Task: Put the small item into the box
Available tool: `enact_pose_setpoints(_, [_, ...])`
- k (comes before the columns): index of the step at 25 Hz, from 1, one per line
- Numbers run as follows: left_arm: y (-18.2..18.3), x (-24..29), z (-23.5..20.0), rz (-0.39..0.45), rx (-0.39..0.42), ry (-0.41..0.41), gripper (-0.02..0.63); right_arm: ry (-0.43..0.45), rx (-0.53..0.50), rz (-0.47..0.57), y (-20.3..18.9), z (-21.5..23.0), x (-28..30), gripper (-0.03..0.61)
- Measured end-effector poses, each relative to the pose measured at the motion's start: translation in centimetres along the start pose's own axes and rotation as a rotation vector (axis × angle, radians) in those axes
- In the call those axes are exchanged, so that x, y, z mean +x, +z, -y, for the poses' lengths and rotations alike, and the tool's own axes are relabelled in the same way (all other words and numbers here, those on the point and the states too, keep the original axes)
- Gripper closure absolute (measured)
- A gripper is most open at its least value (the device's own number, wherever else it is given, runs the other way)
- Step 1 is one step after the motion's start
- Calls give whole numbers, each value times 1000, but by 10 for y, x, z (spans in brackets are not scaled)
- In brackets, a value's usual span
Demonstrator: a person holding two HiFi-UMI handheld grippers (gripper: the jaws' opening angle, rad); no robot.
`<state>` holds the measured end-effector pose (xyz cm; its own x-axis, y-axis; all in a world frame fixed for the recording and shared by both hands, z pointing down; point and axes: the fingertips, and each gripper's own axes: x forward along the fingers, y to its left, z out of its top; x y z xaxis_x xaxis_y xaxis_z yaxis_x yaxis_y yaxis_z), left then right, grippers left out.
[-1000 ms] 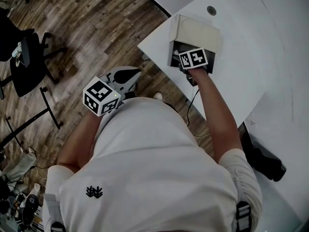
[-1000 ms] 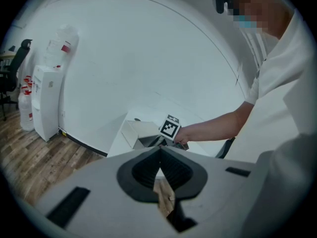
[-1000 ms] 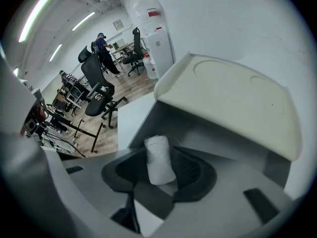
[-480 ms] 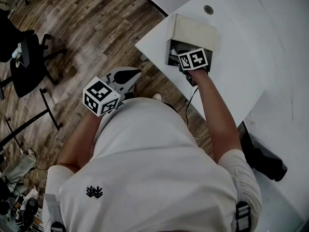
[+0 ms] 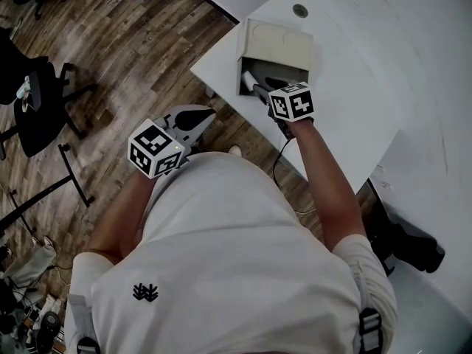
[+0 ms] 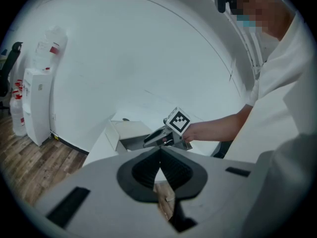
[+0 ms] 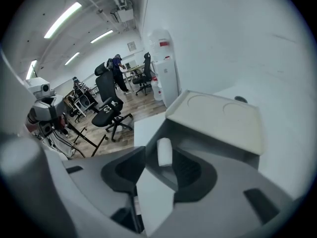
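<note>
Right gripper view showed the item (image 7: 164, 152) lying inside the box (image 7: 213, 145), in line with the gap of the right gripper (image 5: 258, 88). Its jaws stood spread and were closing, and neither pad touched the item. The box sat with its lid (image 5: 279, 43) thrown back, near the corner of the table (image 5: 354, 116). The left gripper (image 6: 159, 155) hung over the floor beside the person, jaws pressed together on nothing. The item looked delivered, so the step in hand was probably the retreat. It would go best as a straight pull back along the jaws' own line, lifted a little so the tips clear the box's front wall and do not nudge the item or shift the box.
</note>
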<state>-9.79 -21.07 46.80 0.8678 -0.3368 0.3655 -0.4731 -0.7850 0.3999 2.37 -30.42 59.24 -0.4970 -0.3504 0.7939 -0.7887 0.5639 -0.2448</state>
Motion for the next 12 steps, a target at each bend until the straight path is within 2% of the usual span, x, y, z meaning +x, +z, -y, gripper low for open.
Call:
enact_pose_setpoints(7, [0, 20, 28, -10, 20, -7, 606, 30, 11, 149, -17, -24, -54, 557])
enact_pose_setpoints(12, [6, 38, 53, -7, 63, -14, 607, 88, 24, 203, -42, -41, -90, 572])
